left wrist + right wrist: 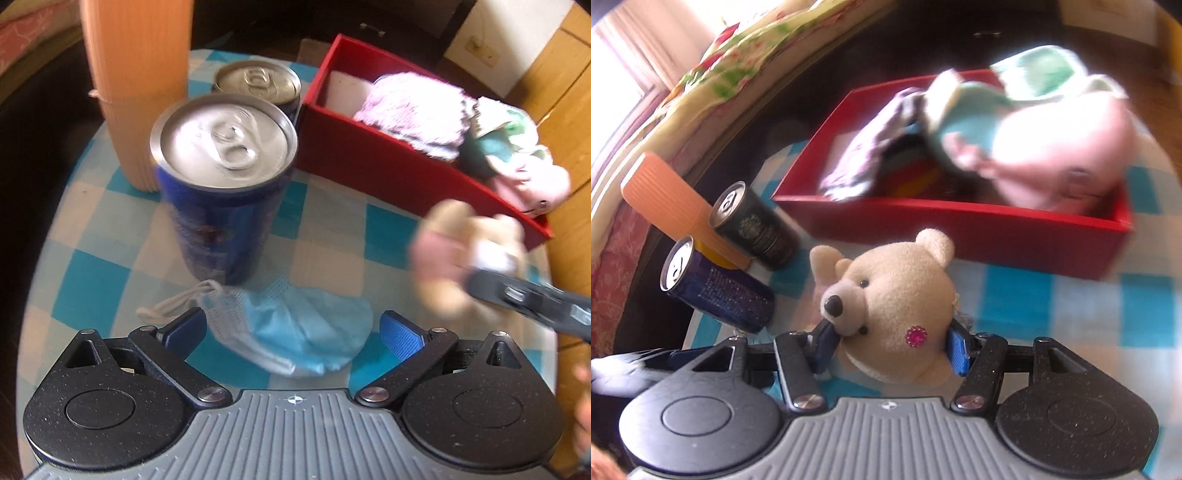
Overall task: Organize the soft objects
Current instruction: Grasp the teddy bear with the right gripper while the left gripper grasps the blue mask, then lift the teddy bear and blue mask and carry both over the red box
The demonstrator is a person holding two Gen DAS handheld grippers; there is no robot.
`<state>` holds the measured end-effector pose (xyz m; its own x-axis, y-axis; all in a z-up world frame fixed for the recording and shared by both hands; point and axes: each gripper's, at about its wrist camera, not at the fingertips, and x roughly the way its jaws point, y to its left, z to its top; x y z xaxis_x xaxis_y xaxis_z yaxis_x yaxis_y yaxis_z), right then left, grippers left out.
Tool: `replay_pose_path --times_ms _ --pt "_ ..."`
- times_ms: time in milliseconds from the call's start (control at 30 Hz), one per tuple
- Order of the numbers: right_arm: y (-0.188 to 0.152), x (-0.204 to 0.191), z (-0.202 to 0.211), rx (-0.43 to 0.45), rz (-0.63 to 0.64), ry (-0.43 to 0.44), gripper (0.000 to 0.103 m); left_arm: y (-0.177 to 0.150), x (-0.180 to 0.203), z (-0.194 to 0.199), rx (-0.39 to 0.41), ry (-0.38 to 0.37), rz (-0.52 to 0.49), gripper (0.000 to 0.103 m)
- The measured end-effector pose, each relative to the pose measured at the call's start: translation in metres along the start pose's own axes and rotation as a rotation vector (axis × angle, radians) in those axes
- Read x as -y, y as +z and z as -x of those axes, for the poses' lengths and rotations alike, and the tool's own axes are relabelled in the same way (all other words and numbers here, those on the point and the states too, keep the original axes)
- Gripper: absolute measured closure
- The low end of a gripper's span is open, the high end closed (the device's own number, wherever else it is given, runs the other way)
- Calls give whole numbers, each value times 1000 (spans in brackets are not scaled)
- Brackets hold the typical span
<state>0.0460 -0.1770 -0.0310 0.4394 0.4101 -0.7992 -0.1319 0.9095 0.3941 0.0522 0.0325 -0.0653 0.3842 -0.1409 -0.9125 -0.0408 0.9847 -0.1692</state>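
My left gripper [293, 332] is open, its blue fingers on either side of a crumpled blue face mask [295, 332] lying on the checked cloth. My right gripper [888, 341] is shut on a beige teddy bear [897, 295] and holds it by the head; the bear also shows blurred at the right of the left wrist view [461, 254]. A red box [388, 158] [960, 225] stands behind, holding a pink fluffy cloth [413, 107], a pink plush toy [1063, 147] and other soft items.
A blue can [221, 192] stands just beyond the mask, with a dark can [258, 81] and an orange ribbed cup [140, 85] behind it. All three show at the left of the right wrist view [716, 291]. The round table's edge [48, 229] is close on the left.
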Motion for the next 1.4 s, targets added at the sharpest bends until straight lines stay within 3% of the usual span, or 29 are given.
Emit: replay_pose_path --times_ms 100,167,233,267,400,500,767,1067,1400 --pt "-6 16 18 4 -36 4 66 -5 13 -19 -37 48 -13 7" --pt "-8 26 26 1 -57 10 66 -11 24 -19 -5 81 -54 11" --pt "-6 31 29 3 -59 12 66 -15 32 -17 14 93 -91 18" --pt "-6 32 31 3 -58 15 66 -16 34 -14 24 85 -92 27" --pt "-3 30 35 13 -52 32 65 -20 45 -8 17 29 -120 49" --pt "-4 29 36 10 -51 36 65 -26 56 -1 11 -9 -166 60" --pt "-11 23 35 -9 -14 24 65 -36 76 11 33 -7 -285 65" --pt "-40 30 47 -22 -46 -7 65 -42 80 23 50 -10 -326 65" --pt "-65 30 70 14 -79 16 66 -45 89 28 69 -19 -358 64"
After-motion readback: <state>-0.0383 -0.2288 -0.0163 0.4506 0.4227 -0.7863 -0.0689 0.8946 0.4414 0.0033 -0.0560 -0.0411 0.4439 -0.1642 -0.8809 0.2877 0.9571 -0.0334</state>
